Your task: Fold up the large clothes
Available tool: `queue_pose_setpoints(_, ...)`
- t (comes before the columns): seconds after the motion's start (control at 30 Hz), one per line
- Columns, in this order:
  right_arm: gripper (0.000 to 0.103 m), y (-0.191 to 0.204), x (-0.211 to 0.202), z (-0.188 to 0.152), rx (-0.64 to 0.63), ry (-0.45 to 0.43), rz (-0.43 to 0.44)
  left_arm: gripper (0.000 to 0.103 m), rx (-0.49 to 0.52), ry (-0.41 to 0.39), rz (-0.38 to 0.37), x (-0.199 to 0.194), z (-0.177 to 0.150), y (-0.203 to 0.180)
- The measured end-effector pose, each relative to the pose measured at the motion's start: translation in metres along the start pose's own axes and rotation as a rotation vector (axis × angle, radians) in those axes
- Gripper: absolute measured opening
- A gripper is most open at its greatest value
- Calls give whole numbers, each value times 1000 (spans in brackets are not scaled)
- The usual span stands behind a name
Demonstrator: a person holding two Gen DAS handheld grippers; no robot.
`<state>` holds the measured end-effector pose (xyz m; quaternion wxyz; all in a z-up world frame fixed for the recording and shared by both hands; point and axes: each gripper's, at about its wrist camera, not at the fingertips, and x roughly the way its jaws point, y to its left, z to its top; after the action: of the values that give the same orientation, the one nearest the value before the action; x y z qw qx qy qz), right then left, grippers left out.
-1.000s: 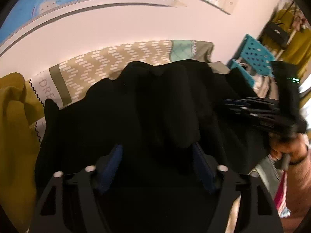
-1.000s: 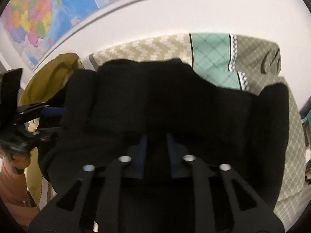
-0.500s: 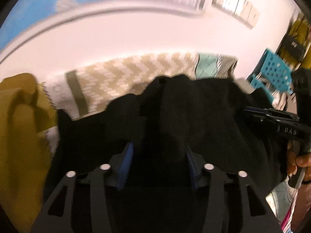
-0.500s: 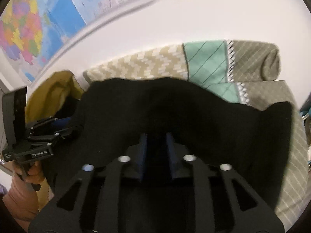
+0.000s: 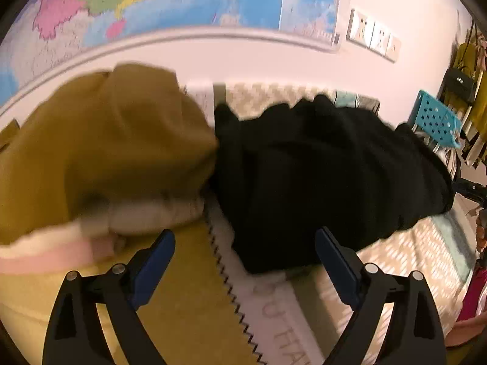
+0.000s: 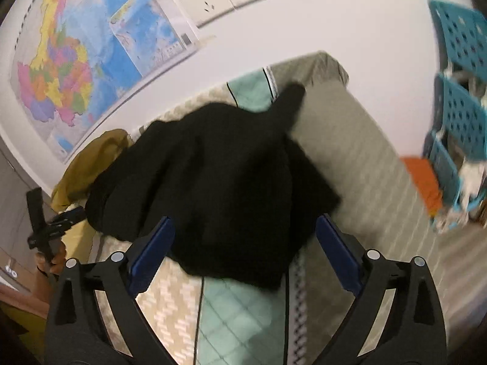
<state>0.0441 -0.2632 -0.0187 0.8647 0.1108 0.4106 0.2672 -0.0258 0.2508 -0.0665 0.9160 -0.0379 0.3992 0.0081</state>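
The black garment [image 5: 328, 176] was a dark lump with folds too blurry to tell apart. It hid part of the patterned bed cover [image 6: 249, 313]. The mustard clothes [image 5: 100, 143] were smeared, and the picture's left edge cut them off.

The garment [image 6: 219, 182] is plain black; the one beside it [image 5: 103, 146] is mustard yellow with a cream and pink ribbed hem. The bed cover [image 6: 243, 313] is patchwork: beige with white zigzag dashes, mint green with a diamond quilt, grey-beige with pale stripes, edged in black sawtooth trim. The wall map [image 6: 76, 70] is blue sea with multicoloured regions, the crates [image 6: 459, 103] are turquoise, and the gripper pads [image 5: 152, 264] are dark blue on black frames
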Motion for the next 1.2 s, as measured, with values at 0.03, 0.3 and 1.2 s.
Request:
queue_pose_setpoints(0.03,93,1,5,-7,-12,11,-4,90,-1,8,5,4,-2,-2)
queue_pose_setpoints(0.3,22,10,21,-1,-30,-26,65,32,-60,-19,-115,26,12,-25)
queue_pose_setpoints(1.2,52,-34,-57,0,66,-62,-84,56,-37,8,-28,-30,-17,-41)
